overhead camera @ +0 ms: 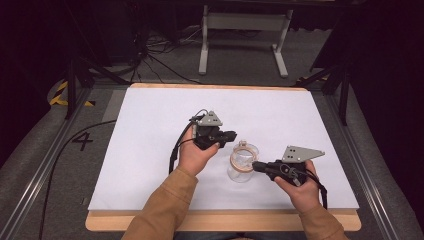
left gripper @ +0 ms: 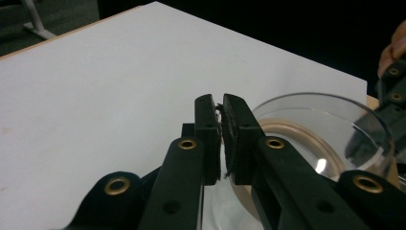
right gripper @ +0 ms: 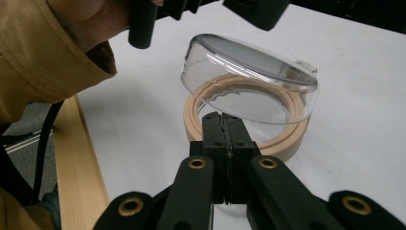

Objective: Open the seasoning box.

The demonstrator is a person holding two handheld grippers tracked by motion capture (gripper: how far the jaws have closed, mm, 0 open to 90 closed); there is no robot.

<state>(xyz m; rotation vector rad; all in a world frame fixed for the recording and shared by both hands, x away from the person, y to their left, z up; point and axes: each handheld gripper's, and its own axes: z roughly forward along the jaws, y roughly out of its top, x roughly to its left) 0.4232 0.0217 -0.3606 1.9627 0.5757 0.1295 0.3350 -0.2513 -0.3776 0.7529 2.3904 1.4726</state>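
Note:
A clear jar [overhead camera: 241, 169] stands on the white table top, with a beige ring [right gripper: 249, 136] on its mouth. Its clear lid [right gripper: 249, 79] hangs tilted above the ring, lifted on the side toward my left gripper. The left gripper [overhead camera: 231, 135] comes in from the jar's upper left. In the left gripper view its jaws [left gripper: 221, 125] stand almost together, pinching a thin edge where the lid's rim [left gripper: 330, 103] starts. From the jar's right, my right gripper [overhead camera: 256, 165] points left. Its jaws [right gripper: 223, 128] are shut with their tips against the ring's near side.
The white sheet [overhead camera: 150, 125] covers most of a wooden board, whose bare front edge [overhead camera: 225, 220] runs along the person's side. A black cable [overhead camera: 65, 150] trails off the table's left. A grey frame [overhead camera: 240, 25] stands on the floor beyond the far edge.

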